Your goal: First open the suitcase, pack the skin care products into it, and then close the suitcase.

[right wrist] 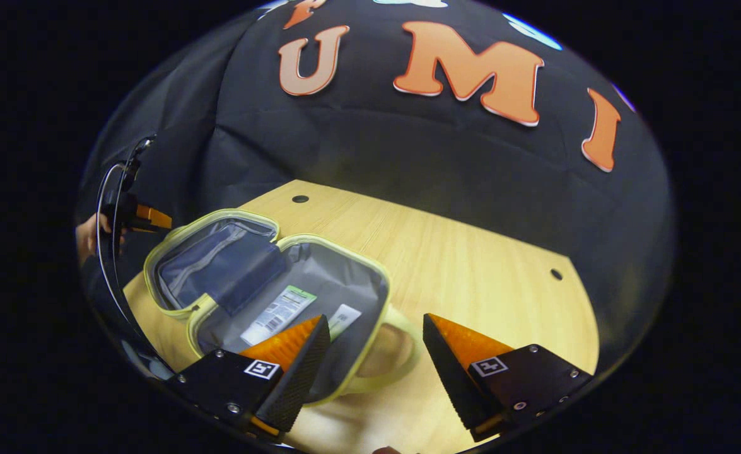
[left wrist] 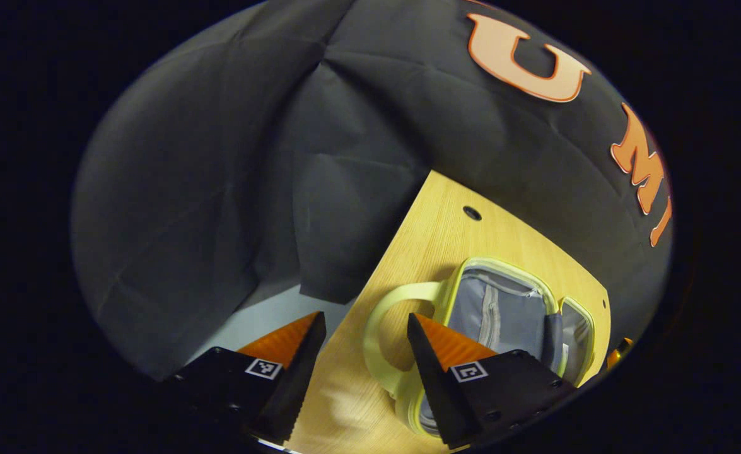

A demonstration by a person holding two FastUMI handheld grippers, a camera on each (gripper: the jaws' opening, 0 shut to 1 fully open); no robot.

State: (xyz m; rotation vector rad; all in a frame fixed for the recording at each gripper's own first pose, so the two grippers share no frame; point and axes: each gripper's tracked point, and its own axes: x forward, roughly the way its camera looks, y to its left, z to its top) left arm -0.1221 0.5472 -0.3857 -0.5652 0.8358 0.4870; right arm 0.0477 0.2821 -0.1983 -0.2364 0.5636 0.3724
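A small pale-green suitcase lies open on the wooden table, grey lining showing in both halves. Skin care packets lie flat in its nearer half. My right gripper is open, hovering over that half's handle with nothing between its fingers. In the left gripper view the same suitcase sits ahead with its looped handle toward me. My left gripper is open above the handle and the table's edge. That gripper, held by a hand, also shows far left in the right gripper view.
The tabletop has small dark holes near its far edge. Black cloth walls close in the back and sides. Left of the table edge a pale floor shows. A cable loops by the hand.
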